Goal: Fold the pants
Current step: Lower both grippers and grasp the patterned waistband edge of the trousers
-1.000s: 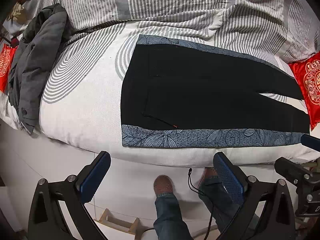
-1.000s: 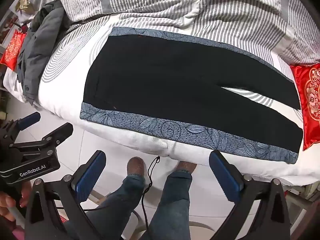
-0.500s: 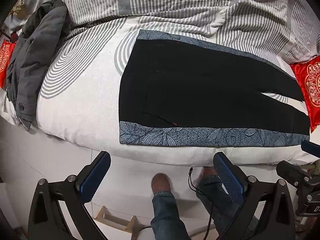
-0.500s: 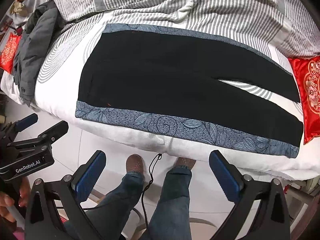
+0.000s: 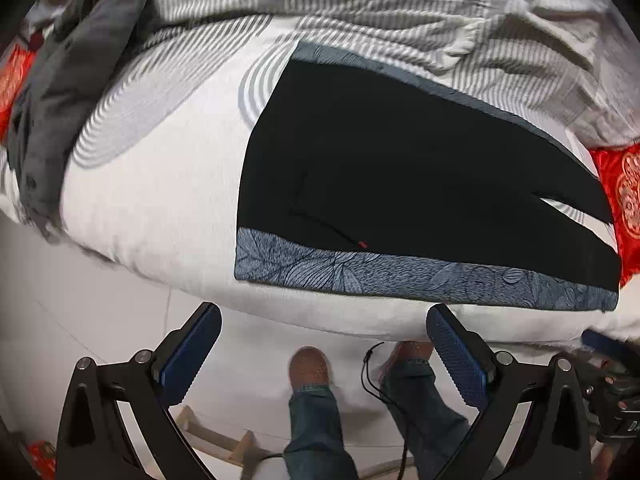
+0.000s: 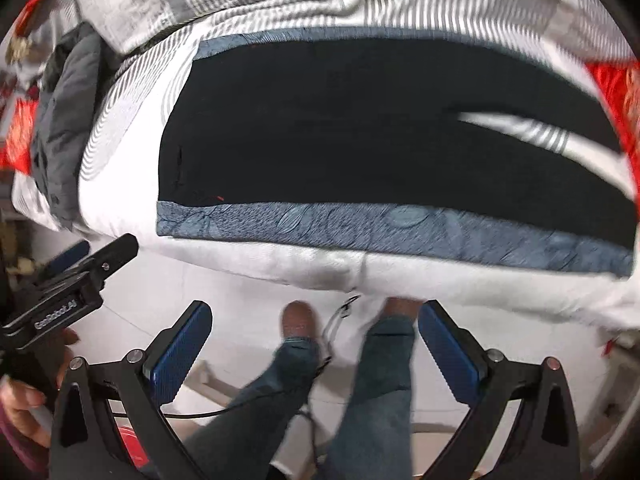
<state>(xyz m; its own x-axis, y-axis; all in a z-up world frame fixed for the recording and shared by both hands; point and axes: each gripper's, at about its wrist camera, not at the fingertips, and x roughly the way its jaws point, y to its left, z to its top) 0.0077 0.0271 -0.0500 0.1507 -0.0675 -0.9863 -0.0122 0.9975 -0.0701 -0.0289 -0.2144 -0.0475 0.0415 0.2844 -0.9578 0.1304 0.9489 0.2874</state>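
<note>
Black pants (image 5: pixel 400 168) with blue-grey patterned side bands lie flat on the bed, waist to the left and legs running right. In the right wrist view the pants (image 6: pixel 360 128) fill the middle, slightly blurred. My left gripper (image 5: pixel 324 336) hangs open just below the bed's near edge, under the near patterned band (image 5: pixel 400 276), with nothing between its fingers. My right gripper (image 6: pixel 316 332) is open too, over the floor in front of the bed. The left gripper body (image 6: pixel 68 288) shows at the left of the right wrist view.
A grey garment (image 5: pixel 68 92) lies heaped at the bed's left end. Red cushions (image 5: pixel 624 196) sit at the right end, and a striped duvet (image 5: pixel 400 12) is bunched behind the pants. A person's legs and brown shoes (image 5: pixel 310 368) stand on the white floor below.
Both grippers have moved closer to the bed's near edge, so the pants look larger. The right wrist view has swung and blurred. Both jaws stay wide apart.
</note>
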